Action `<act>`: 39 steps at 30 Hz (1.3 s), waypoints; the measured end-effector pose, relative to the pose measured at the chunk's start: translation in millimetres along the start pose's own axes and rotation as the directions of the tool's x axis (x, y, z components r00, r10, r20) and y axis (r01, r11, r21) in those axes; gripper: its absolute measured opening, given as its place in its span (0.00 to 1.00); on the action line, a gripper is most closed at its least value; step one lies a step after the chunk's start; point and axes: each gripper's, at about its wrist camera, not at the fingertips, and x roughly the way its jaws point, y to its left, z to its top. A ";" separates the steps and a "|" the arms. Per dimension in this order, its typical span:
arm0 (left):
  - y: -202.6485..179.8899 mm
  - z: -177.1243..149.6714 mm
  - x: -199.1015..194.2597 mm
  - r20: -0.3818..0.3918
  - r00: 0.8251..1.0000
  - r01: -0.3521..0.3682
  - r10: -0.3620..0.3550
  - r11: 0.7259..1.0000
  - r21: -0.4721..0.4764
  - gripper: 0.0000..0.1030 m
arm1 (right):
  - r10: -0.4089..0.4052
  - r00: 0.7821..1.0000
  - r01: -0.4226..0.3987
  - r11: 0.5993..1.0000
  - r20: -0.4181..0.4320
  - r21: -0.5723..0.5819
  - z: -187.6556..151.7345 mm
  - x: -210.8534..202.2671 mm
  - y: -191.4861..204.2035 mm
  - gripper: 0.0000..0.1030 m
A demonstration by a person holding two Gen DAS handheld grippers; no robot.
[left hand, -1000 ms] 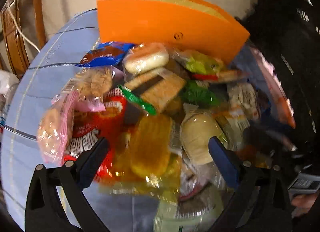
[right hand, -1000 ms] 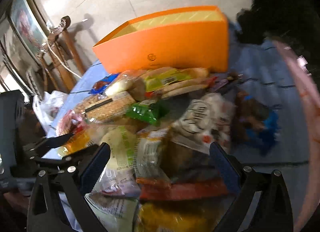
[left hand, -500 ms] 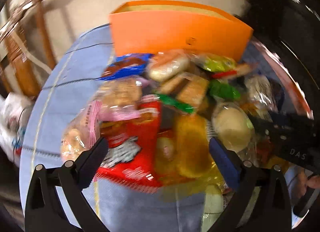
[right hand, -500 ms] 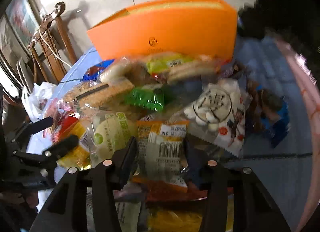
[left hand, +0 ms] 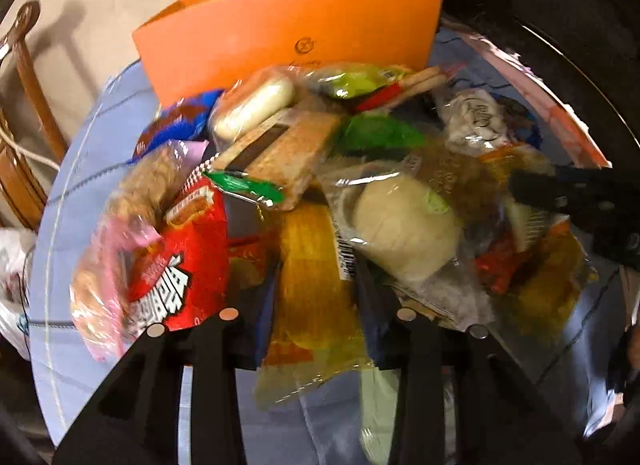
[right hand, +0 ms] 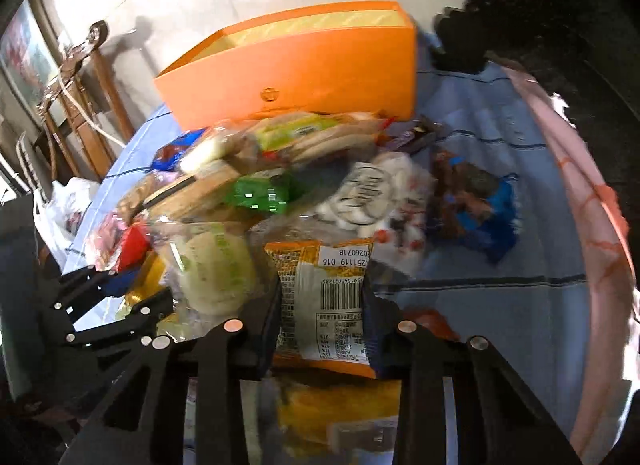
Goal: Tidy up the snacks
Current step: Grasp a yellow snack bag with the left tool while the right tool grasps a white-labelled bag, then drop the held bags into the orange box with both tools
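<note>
Left gripper [left hand: 316, 285] has just closed on a yellow packet [left hand: 310, 285] — red bag [left hand: 180, 261] at its left. Right gripper [right hand: 320, 297] has just closed on a barcoded packet [right hand: 324, 297]; orange box [right hand: 296, 73] beyond the pile.

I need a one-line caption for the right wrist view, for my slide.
Right gripper, jaws just closed, clamps an orange barcode snack packet from the pile before the orange box.

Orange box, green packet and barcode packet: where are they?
orange box [right hand: 304, 77], right wrist view, front wall.
green packet [right hand: 260, 195], right wrist view, its middle.
barcode packet [right hand: 324, 297], right wrist view, on the barcode.
</note>
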 end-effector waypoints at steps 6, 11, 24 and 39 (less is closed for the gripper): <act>10.9 -6.8 -3.3 -0.008 1.000 0.009 -0.009 1.000 0.022 0.40 | -0.017 1.000 0.016 0.998 0.014 0.055 -0.3 -11.9 -18.4 0.35; 1.3 -20.5 4.2 0.006 0.996 -0.085 0.085 0.991 0.099 0.96 | 0.000 1.000 0.000 0.999 0.015 0.046 -2.4 -12.4 -11.0 0.35; 29.1 -8.6 0.2 -0.072 0.997 0.000 -0.005 0.998 -0.061 0.38 | 0.010 0.997 -0.013 0.999 0.082 0.035 9.6 -40.8 -3.4 0.35; 51.5 139.2 -103.5 0.287 0.956 -0.043 0.066 0.995 -0.088 0.38 | 0.026 0.944 -0.008 0.998 0.328 -0.057 160.0 -106.4 9.7 0.35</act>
